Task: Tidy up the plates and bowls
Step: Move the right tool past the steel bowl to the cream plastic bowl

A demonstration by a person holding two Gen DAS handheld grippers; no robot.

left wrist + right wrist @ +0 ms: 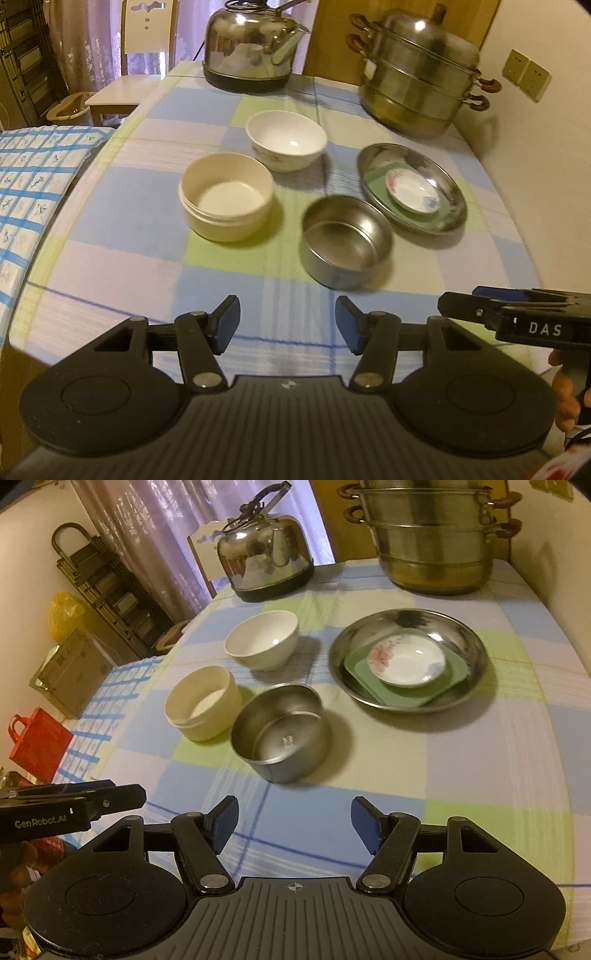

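Both grippers sit at the bottom of their own views, empty and spread: the left gripper with its jaws parted over bare checked cloth, the right gripper likewise released with nothing between its blue pads.

Beyond them on the desk, the steel bowl stands nearest, at centre frame. The cream tub is just beside it to the left, and the white bowl lies further up, apart from both. At right of centre, the steel plate carries a green square plate with a small floral saucer on top.

Judgement: the plates appear stacked already; the three bowls remain loose. The step in hand looks like an approach to the bowls, nothing yet gripped.

The next move likely calls for seating one pad inside the steel bowl's rim and one outside, then clamping before any lift.
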